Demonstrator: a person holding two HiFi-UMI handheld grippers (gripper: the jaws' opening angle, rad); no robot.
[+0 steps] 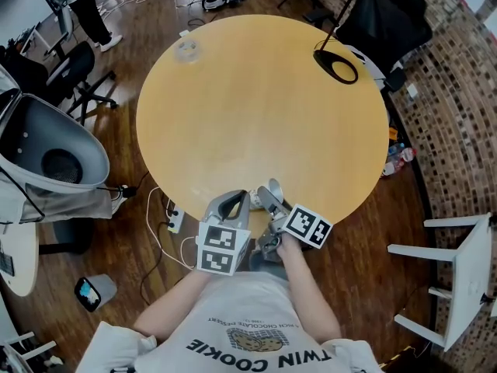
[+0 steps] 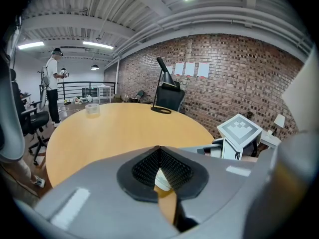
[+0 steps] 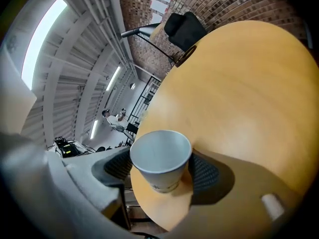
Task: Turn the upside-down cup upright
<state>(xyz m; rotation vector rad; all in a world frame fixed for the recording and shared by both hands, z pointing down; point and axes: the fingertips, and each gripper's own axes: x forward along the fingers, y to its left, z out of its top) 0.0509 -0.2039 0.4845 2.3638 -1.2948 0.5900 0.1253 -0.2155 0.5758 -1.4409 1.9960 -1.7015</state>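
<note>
A white paper cup (image 3: 160, 158) sits between the pads of my right gripper (image 3: 162, 169), which is shut on its sides. The cup's open mouth faces the camera and its base points at the table's near edge. In the head view the cup (image 1: 273, 189) shows as a small pale shape at the tip of the right gripper (image 1: 268, 195), just over the near rim of the round wooden table (image 1: 256, 115). My left gripper (image 1: 235, 202) rests beside it at the same edge. Its jaws (image 2: 159, 151) are shut, tips touching, with nothing held.
A clear round container (image 1: 186, 49) stands at the table's far left. A black ring-shaped lamp base (image 1: 335, 67) sits at the far right, with a black chair behind it. A grey tub (image 1: 46, 154) is left of the table and a white chair (image 1: 458, 278) right. A person (image 2: 52, 83) stands far off.
</note>
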